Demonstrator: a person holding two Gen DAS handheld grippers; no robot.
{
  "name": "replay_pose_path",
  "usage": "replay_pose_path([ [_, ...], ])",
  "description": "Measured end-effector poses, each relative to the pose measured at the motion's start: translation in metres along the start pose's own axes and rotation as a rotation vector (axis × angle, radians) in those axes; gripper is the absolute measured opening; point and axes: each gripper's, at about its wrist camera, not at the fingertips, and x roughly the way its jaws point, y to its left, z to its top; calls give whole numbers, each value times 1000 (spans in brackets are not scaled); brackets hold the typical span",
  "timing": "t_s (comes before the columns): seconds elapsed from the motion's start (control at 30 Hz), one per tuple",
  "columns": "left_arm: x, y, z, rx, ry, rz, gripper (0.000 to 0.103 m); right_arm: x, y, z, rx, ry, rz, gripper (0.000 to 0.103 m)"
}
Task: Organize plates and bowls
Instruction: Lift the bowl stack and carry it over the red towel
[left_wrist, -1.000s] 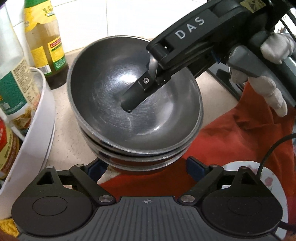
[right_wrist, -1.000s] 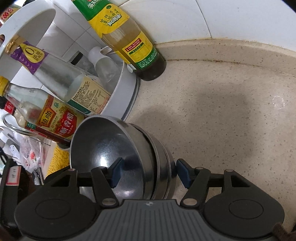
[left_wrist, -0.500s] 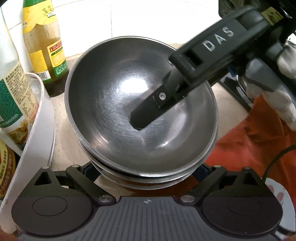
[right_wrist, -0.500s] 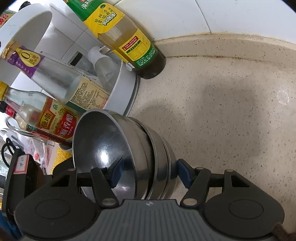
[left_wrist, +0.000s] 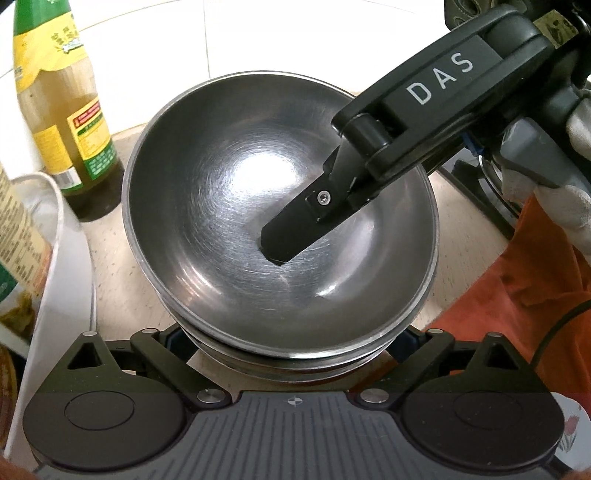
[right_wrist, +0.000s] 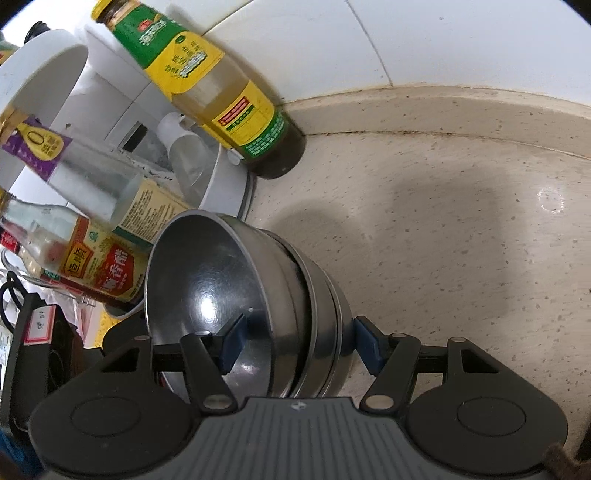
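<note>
1. My right gripper (right_wrist: 295, 343) clamps the wall of the bowl stack (left_wrist: 280, 229), one finger (left_wrist: 295, 236) inside.
2. My left gripper (left_wrist: 288, 336) straddles its near base, open.
3. Stack sits near the bottle (left_wrist: 62, 110); next, I judge, a steady carry.

The bowls (left_wrist: 229, 236) are brushed metal, shiny, with fine circular scratches and bright glare spots. The right gripper (right_wrist: 295, 343) is matt black plastic with a ribbed grey body. The counter (right_wrist: 461, 258) is smooth speckled beige stone, faintly glossy. The wall tiles (right_wrist: 443, 44) are glossy white. The bottle (left_wrist: 62, 122) carries glossy paper labels. An orange cloth (left_wrist: 517, 302) looks soft and matt.
</note>
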Motion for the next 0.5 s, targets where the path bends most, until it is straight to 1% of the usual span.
replay_pose_path([
  [0.17, 4, -4, 3, 16, -12, 7, 100, -3, -5, 1, 9, -7, 0, 59],
  [0.4, 13, -7, 8, 41, -28, 16, 103, -3, -6, 2, 9, -1, 2, 59],
  [0.5, 16, -8, 11, 43, -34, 12, 103, -4, -7, 6, 4, -18, -9, 59],
])
